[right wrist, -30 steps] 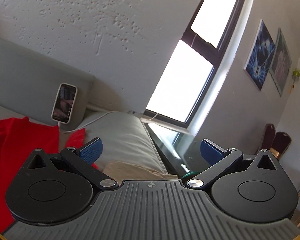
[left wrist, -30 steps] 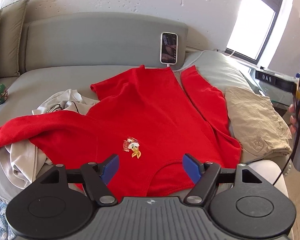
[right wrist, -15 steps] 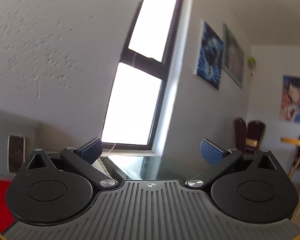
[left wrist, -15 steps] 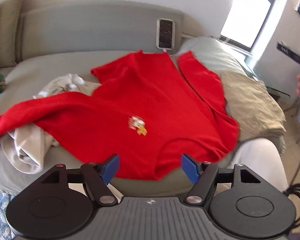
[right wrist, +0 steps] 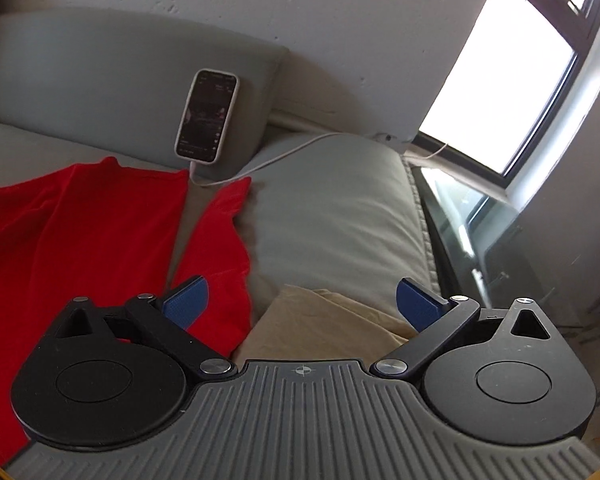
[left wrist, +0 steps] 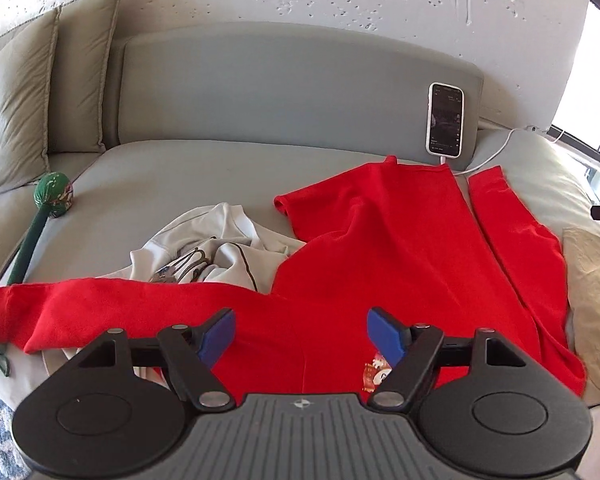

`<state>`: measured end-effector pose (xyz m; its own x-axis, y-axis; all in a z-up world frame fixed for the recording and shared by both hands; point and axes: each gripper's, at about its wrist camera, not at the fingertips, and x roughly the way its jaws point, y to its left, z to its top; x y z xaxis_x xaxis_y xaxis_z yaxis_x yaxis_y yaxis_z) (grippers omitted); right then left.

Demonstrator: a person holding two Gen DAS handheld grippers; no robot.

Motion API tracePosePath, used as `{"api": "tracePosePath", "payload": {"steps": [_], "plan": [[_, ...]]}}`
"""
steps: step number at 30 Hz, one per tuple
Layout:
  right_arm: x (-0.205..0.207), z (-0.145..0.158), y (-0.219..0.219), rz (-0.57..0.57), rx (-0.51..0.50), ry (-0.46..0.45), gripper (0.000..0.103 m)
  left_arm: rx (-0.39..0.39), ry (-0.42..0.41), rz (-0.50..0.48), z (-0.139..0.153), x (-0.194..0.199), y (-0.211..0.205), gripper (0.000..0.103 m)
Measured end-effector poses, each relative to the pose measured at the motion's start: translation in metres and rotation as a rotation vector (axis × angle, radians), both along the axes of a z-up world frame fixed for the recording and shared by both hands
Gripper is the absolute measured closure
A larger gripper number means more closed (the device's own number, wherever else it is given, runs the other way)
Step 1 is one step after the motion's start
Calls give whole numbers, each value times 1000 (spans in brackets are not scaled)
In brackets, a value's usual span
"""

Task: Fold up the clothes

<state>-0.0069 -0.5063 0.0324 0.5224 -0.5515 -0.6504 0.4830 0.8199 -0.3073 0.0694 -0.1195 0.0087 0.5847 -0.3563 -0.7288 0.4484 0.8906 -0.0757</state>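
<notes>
The red long-sleeved shirt is being approached along the sofa's front edge for folding, the left gripper and right gripper being carried released, nothing grasped, the right's jaws just narrowing

red top spread flat w/ sleeves out, crumpled white tee beside, tan garment prob. folded

Left tongs agape and empty, just widened; right tongs wide, empty, just narrowed slightly.
</notes>
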Motion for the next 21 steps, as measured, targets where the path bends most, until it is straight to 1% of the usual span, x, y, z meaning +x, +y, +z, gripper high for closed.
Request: {"api": "tracePosePath", "payload": {"steps": [1, 2, 4, 6, 7, 11, 14, 16, 19, 20, 21], "plan": [[11, -2, -10, 7, 47, 1, 21, -21, 17, 1, -3, 5, -2, 30], [23, -4, -17, 11, 87, 2, 26, -42, 34, 1, -6, 10, -4, 30], [47, -12, -30, 9, 135, 12, 48, -102, 85, -19, -14, 19, -12, 30], [68, -22, -37, 17, 155, 8, 56, -153, 125, -32, -23, 27, -21, 30], [80, -27, -39, 25, 159, 5, 60, -163, 132, -32, -25, 30, -25, 30], [130, -46, -42, 35, 132, 11, 61, -202, 153, -12, -34, 43, -32, 31], [174, -67, -43, 47, 172, 40, 61, -209, 178, -2, -44, 50, -32, 31], [204, -87, -45, 42, 226, 67, 61, -206, 195, -10, -52, 54, -34, 31], [237, -116, -55, -12, 285, 118, 62, -215, 216, -27, -65, 60, -39, 31], [246, -125, -60, -53, 276, 143, 62, -219, 223, -29, -69, 63, -41, 31], [253, -133, -64, -96, 241, 170, 61, -223, 226, -32, -73, 66, -42, 31]]}}
